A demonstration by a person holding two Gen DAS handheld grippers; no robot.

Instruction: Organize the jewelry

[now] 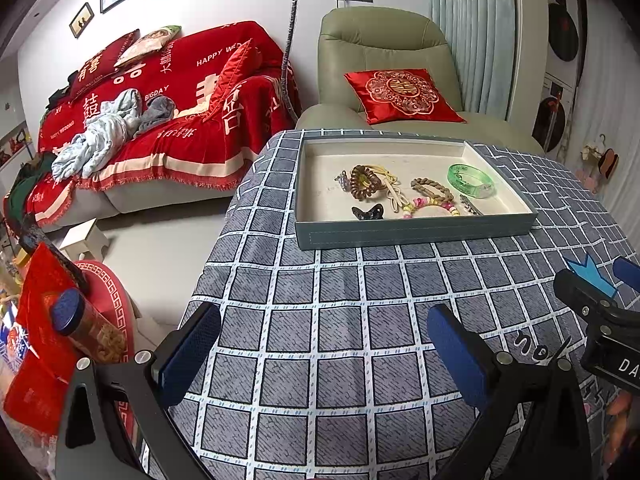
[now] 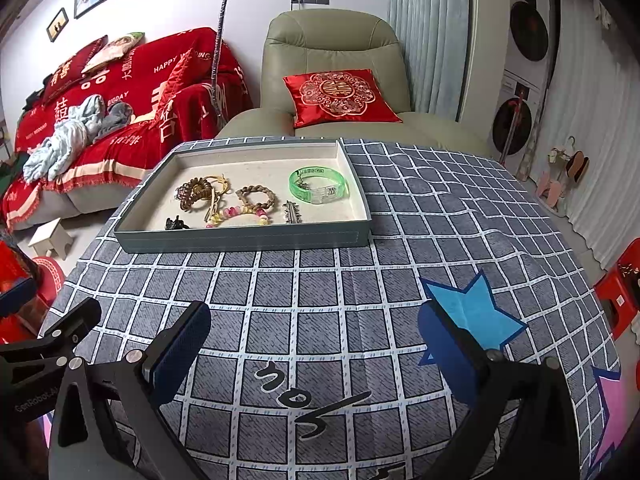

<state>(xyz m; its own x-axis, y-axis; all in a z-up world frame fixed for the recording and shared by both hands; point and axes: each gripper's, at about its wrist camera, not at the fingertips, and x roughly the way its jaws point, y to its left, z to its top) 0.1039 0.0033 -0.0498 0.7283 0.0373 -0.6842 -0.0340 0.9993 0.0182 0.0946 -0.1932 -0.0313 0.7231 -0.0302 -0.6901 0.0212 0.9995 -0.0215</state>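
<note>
Both grippers are held spread, nothing between pads: left gripper (image 1: 324, 356), right gripper (image 2: 316, 354), low over the checked cloth (image 1: 340, 320). The tray (image 2: 244, 238) is seen at 12 o'clock in both views, w/ jewelry inside: green bangle (image 2: 319, 185) at 2 o'clock, brown coil (image 2: 196, 193) at 9, bead bracelet (image 2: 240, 215) & black clip (image 2: 176, 223) toward 6.

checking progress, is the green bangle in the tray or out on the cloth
In. The green bangle lies flat on the tray floor near its right wall, beside the other pieces; both grippers are open and empty.
</note>
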